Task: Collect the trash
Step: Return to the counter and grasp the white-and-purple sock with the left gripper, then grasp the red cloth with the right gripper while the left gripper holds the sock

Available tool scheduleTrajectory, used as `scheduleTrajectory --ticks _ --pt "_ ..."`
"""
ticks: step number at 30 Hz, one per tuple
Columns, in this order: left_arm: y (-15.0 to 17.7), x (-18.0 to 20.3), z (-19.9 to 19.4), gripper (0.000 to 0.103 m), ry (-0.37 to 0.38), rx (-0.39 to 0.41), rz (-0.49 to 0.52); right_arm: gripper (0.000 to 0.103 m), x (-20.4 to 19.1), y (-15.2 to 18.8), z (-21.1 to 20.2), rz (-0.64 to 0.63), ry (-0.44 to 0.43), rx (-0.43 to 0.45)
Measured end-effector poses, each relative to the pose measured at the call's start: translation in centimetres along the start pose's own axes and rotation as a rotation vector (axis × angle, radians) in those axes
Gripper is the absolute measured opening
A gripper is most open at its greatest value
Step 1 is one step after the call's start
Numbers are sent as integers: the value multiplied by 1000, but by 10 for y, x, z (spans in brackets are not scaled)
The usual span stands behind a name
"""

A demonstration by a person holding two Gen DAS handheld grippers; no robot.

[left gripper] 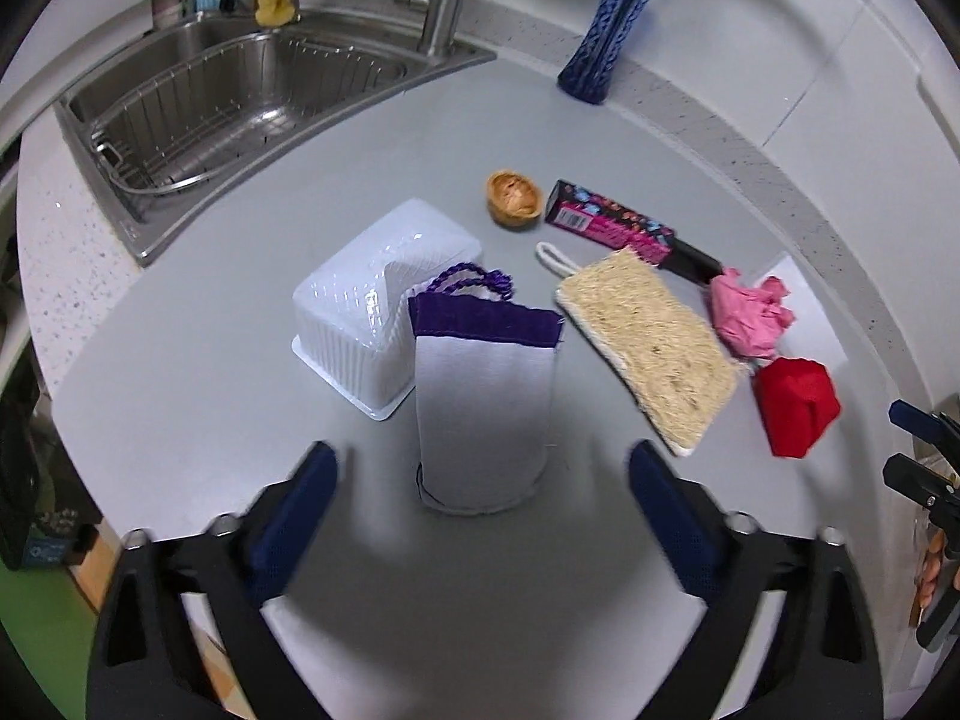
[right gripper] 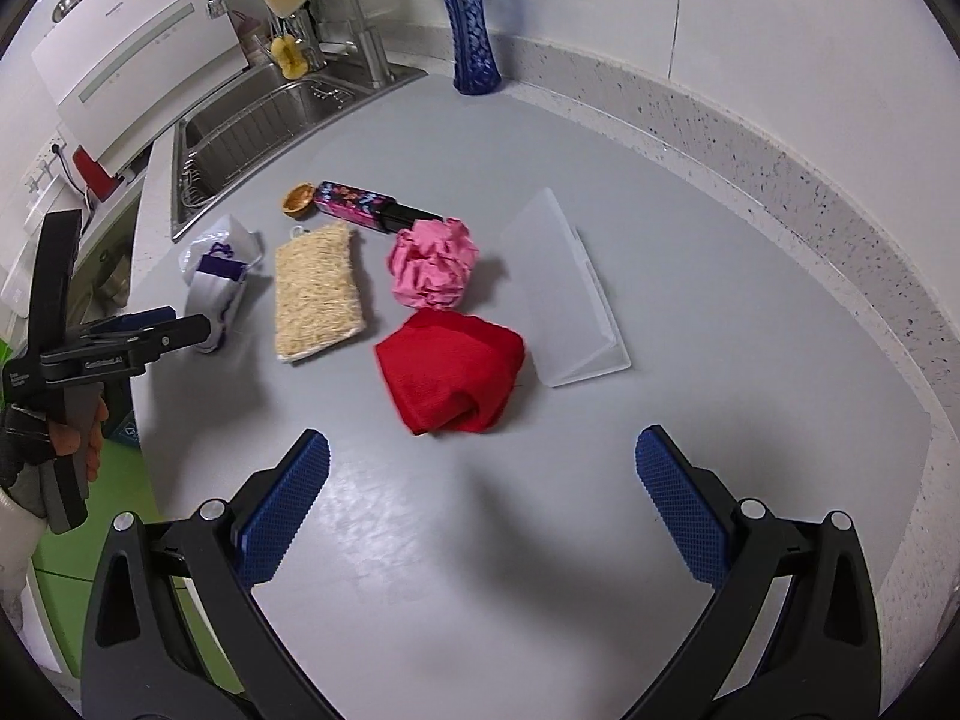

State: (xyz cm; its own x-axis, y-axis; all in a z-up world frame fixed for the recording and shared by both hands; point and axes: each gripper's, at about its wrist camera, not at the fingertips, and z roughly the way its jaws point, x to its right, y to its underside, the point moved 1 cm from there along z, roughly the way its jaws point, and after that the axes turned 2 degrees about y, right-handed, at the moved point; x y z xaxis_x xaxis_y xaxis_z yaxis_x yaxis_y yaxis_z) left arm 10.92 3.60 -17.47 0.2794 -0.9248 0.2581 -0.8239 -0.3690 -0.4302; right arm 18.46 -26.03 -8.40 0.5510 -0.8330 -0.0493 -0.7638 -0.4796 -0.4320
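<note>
**Hovering over the trash**

Your left gripper (left gripper: 480, 480) hangs with jaws open astride the white-and-purple pouch (left gripper: 483, 396) at twelve o'clock on the counter (left gripper: 210, 390). Your right gripper (right gripper: 480, 474) has open, empty jaws; the red wad (right gripper: 450, 369) lies just beyond at twelve, the pink crumple (right gripper: 432, 267) behind it.

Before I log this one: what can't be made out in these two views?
- Bag contents: left view, its cloth wall hides the inside.
- Under the overturned basket: left view, the white shell covers it.
- Right gripper jaws: left view, cut off at the edge.
- Carton print: right view, too small.
</note>
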Motion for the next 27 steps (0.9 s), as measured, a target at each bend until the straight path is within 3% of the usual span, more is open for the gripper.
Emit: scheduleTrajectory --ticks 4,5,10,23,24,26,27 --pt "-1 -2 4 57 -9 0 -10 100 5 -2 8 4 -5 -14" --pt "-1 -2 5 43 -1 0 -13 100 5 -2 9 4 -6 -15" --pt "-1 2 1 11 14 -3 1 100 0 -5 14 -9 -13 -23" --pt "9 18 -60 8 97 55 43 99 -21 -19 40 -55 7 -31" --pt "11 19 -63 8 100 57 41 96 -22 -19 42 -58 7 -29" --pt "15 19 -69 8 102 60 39 55 -24 -22 50 -71 28 -45" --pt "17 18 -71 8 101 61 37 55 -24 -22 52 -77 30 -51"
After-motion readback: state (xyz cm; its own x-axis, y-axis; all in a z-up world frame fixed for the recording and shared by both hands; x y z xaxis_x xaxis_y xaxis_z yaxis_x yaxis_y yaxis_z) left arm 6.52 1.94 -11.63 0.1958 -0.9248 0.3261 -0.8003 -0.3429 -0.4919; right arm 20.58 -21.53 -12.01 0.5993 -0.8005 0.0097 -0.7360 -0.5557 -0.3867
